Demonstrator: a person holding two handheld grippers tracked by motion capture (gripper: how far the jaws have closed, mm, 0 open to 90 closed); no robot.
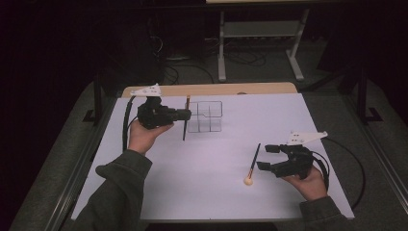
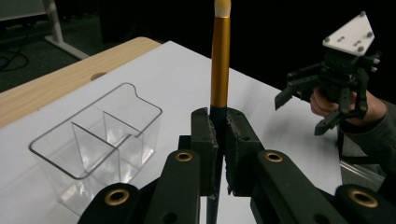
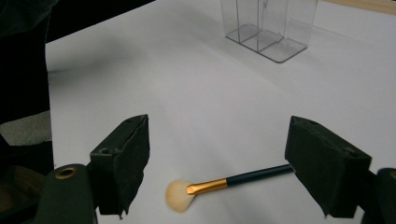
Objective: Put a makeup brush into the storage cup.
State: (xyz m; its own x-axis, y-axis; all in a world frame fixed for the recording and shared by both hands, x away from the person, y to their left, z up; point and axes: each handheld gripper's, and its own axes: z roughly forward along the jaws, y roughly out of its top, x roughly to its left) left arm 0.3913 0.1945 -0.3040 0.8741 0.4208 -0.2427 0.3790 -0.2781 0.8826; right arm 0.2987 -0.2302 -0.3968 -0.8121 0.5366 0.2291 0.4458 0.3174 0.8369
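Makeup brush (image 2: 220,56) | gold ferrule, dark handle, pale bristles | upright

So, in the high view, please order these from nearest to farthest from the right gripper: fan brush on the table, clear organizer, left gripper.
From the right gripper:
1. Fan brush, just beside its jaws.
2. Clear organizer, toward the table's far middle.
3. Left gripper, far left, holding another brush.

White sheet (image 1: 202,183) covers wooden table (image 1: 211,89); white metal frame (image 1: 260,29) on floor behind.
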